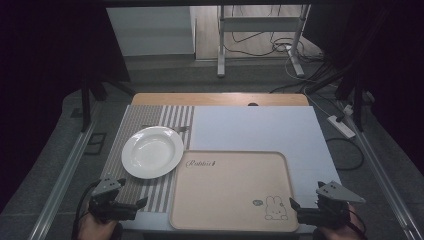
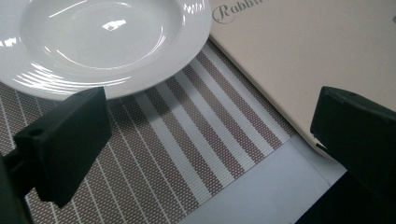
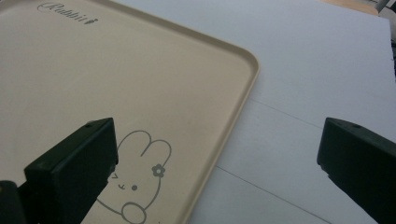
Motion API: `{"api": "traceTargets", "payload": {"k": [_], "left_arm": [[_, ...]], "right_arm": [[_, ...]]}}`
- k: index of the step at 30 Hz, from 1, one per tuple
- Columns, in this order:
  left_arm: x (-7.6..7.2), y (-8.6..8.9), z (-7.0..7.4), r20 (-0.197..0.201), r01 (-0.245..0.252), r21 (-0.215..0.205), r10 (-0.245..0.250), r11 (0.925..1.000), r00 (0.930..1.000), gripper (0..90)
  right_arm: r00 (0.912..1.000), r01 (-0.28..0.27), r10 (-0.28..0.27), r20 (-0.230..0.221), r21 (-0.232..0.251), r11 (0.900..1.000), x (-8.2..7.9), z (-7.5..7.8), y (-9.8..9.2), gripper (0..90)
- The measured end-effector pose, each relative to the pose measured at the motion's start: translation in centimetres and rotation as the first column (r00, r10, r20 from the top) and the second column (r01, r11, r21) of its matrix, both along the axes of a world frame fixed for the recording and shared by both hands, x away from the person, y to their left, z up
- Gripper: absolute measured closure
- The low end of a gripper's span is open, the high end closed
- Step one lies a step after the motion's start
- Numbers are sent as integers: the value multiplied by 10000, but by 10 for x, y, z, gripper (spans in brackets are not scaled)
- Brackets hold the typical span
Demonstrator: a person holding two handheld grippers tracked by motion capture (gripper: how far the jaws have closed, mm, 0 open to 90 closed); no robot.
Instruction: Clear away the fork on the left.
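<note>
High view: the table (image 1: 280, 125) carries a pale sheet over most of its top, with a bare wooden strip along the far edge. On the near half lies the beige tray (image 1: 230, 192), a rounded rectangle lying flat, its long axis running left to right across the table; the script word sits in its far left corner and the rabbit drawing in its near right corner, the rabbit's ears pointing toward the far side. A striped placemat (image 1: 150, 125) lies to the tray's left, its long axis running from near to far. The white plate (image 1: 152, 151) rests upright on the placemat, just beside the tray's far left corner, round and so pointing no way.

The left gripper (image 1: 134, 206) hovers low over the near end of the placemat, just left of the tray, its jaws spread wide with nothing between them. The right gripper (image 1: 296, 208) sits at the tray's near right corner, its jaws likewise spread apart and empty, one over the rabbit and one over the pale sheet.
</note>
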State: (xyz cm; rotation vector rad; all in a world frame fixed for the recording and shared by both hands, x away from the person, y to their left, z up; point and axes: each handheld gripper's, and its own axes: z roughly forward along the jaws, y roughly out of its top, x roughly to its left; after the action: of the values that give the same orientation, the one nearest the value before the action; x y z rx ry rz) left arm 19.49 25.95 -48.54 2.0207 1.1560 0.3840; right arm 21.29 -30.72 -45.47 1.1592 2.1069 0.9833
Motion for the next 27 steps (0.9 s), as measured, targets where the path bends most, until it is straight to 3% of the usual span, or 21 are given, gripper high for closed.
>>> {"api": "traceTargets", "payload": {"k": [17, 27], "left_arm": [[5, -2, -1, -363, 26, 90, -23, 10000, 9993, 0], [8, 1, -1, -593, 323, -217, -336, 9992, 9977, 0]], "right_arm": [[9995, -267, 263, -189, -185, 9995, 1, -1, 2, 0], [9993, -321, 315, -208, -290, 9991, 0, -2, 3, 0]]}}
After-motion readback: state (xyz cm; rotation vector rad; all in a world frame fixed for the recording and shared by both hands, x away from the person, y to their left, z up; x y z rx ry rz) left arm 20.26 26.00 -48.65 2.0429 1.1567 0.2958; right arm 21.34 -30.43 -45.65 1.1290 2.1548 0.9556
